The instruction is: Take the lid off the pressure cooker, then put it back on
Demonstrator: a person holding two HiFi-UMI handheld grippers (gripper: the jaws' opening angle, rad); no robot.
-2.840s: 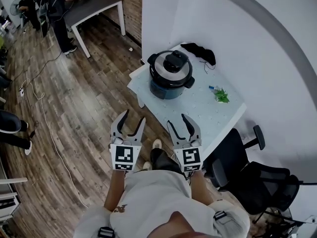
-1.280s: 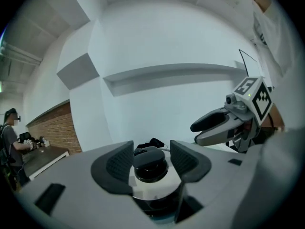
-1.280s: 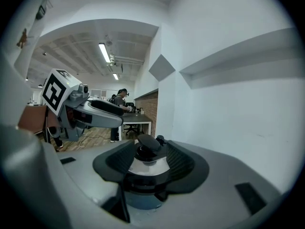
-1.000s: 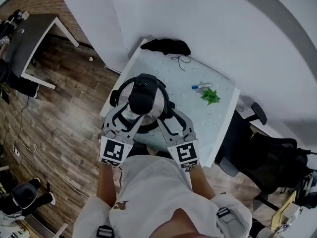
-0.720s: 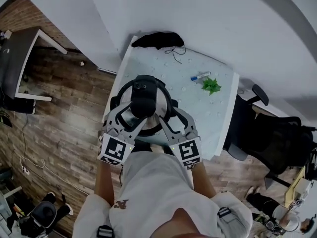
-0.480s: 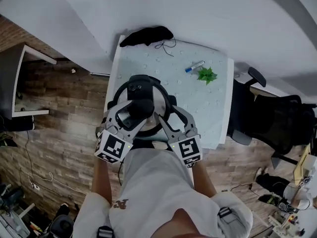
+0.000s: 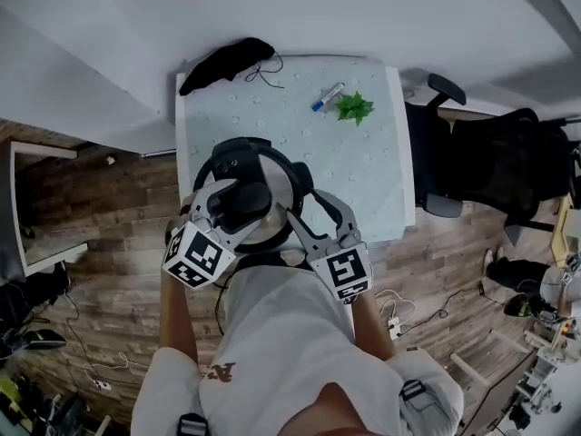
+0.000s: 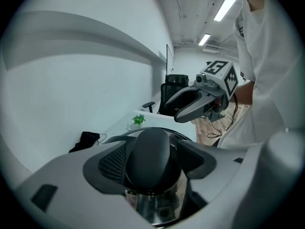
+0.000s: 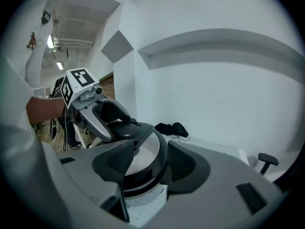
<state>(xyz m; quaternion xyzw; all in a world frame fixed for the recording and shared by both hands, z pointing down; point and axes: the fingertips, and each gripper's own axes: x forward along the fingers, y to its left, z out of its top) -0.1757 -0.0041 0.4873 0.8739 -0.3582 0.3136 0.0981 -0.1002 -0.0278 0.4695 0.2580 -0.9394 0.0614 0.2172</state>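
A: Pressure cooker [image 7: 218,157] near-left on table [image 7: 363,171], lid [image 7: 275,178] on. Left gripper [image 8: 152,159] jaws have just been opening, now spread astride knob [image 7: 239,205].

B: Centre, then pinch. Right gripper [image 9: 150,161], also spread, should brace the rim.

White wall [image 7: 363,7], wood-plank floor [image 7: 91,271], black office chair [image 7: 490,162]

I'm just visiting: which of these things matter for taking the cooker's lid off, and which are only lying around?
For the job:
pressure cooker
its lid
the lid's black knob

Lying about:
black cloth
blue pen
small green plant
office chair
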